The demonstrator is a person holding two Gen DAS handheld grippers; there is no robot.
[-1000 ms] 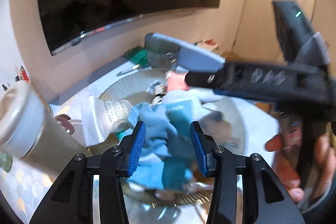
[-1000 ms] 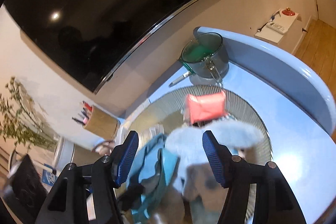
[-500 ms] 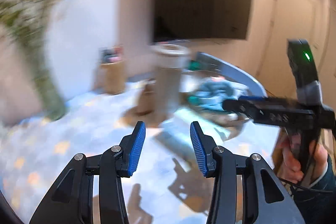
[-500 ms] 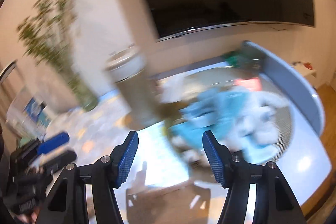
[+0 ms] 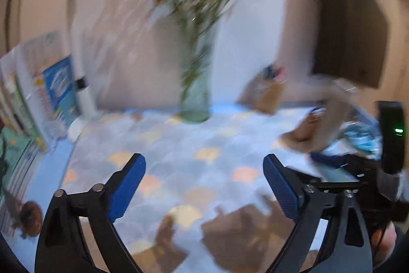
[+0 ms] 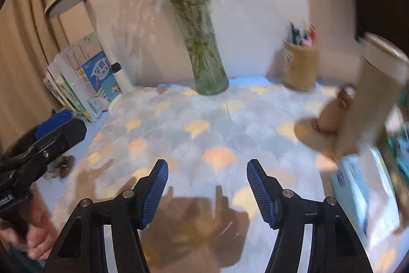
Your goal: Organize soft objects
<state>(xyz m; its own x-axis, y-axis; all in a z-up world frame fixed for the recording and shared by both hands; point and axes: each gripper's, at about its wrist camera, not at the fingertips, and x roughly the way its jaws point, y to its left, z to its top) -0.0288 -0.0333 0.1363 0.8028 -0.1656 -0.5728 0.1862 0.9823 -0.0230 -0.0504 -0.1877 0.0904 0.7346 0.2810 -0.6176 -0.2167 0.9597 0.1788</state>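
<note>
My left gripper (image 5: 204,182) is open and empty above the patterned tablecloth (image 5: 194,145). My right gripper (image 6: 207,189) is open and empty over the same cloth (image 6: 204,124). A blurred pile of blue and teal soft things (image 5: 360,137) shows at the far right of the left wrist view, behind the right gripper's body. In the right wrist view only a teal blur (image 6: 398,147) shows at the right edge. The left gripper's body (image 6: 43,140) shows at the left of the right wrist view.
A glass vase with green stems (image 6: 208,65), a pen holder (image 6: 301,68), a tall beige cup (image 6: 370,94) and a small brown figure (image 6: 334,111) stand at the back and right. Books (image 6: 84,78) and a white lamp (image 6: 112,50) stand at the left. A pale blue packet (image 6: 355,186) lies right.
Both grippers have swung left, away from the tray of soft things toward the vase side of the table. The left jaws have opened wider. The views are motion-blurred.
</note>
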